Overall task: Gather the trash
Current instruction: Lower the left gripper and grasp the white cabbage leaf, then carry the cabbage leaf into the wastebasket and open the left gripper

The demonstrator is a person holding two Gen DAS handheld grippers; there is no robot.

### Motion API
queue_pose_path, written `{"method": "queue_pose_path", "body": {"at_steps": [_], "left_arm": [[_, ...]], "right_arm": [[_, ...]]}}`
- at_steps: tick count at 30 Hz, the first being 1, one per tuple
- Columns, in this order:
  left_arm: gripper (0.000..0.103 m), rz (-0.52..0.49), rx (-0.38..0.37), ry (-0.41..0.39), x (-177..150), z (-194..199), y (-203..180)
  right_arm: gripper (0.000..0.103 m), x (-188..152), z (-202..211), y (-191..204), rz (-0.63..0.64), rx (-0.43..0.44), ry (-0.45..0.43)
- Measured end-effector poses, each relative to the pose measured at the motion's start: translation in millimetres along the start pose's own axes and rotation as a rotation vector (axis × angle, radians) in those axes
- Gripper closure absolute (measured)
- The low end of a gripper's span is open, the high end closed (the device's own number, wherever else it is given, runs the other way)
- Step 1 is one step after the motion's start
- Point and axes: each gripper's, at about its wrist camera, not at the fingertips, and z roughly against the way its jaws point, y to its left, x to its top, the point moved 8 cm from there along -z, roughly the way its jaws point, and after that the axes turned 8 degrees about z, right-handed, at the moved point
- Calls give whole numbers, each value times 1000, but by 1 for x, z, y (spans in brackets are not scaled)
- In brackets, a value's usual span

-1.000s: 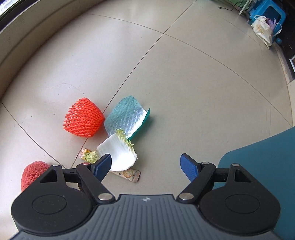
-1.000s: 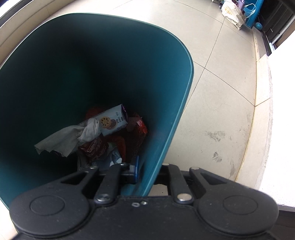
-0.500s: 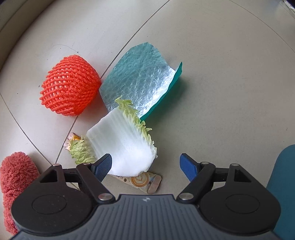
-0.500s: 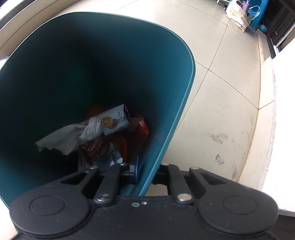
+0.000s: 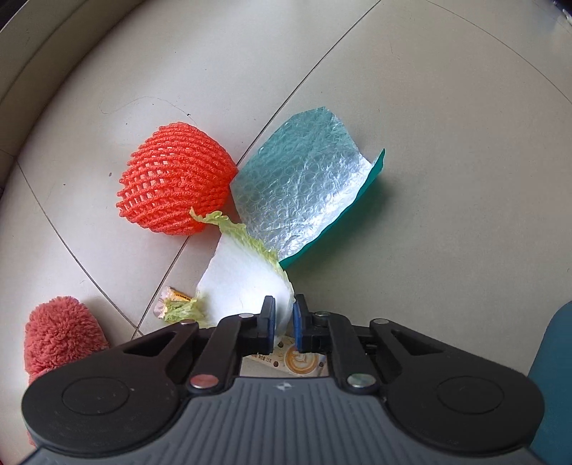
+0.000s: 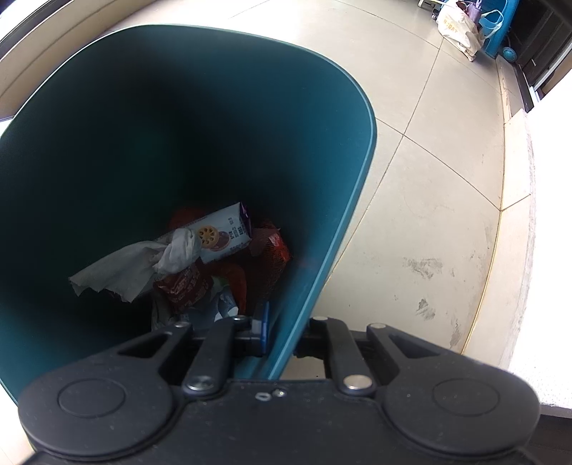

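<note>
A white cabbage leaf [image 5: 243, 279] with a frilly green edge lies on the floor tiles. My left gripper [image 5: 283, 318] points down at it. Its jaws are closing, and the leaf's near edge is pinched between the blue pads. Under the leaf lies a coffee sachet [image 5: 296, 361]. Behind the leaf are an orange foam net [image 5: 175, 182] and a teal bubble-wrap sheet [image 5: 304, 189]. My right gripper [image 6: 282, 332] is shut on the wall of the teal trash bin [image 6: 357, 200], one pad inside and one outside. In the bin lie a carton [image 6: 221, 239], a crumpled tissue [image 6: 132, 264] and red wrappers.
A red fuzzy thing [image 5: 60, 336] sits at the lower left, and a small yellow wrapper [image 5: 175, 295] pokes out beside the leaf. The bin's edge [image 5: 554, 375] shows at the far right. A raised ledge runs along the upper left. Far off stand a white bag [image 6: 459, 25] and a blue stool [image 6: 497, 21].
My left gripper came down onto the trash pile and its jaws closed from wide open onto the cabbage leaf. The right gripper and bin stayed still.
</note>
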Motion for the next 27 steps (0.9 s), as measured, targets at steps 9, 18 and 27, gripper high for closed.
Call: {"method": "queue_pose_path", "body": {"at_steps": [9,18,27], "left_arm": [[97,87,-40,-30,9,67,15],[97,44,-146,-113,0,185,-8],[97,-127,-332,-238,-35,315,-86]], "right_arm": [[92,-2,4,-3,-17,13,-20],[92,-3,8,-6,-53,23,-39],[92,-6,11,-10,-81,34,-54]]}}
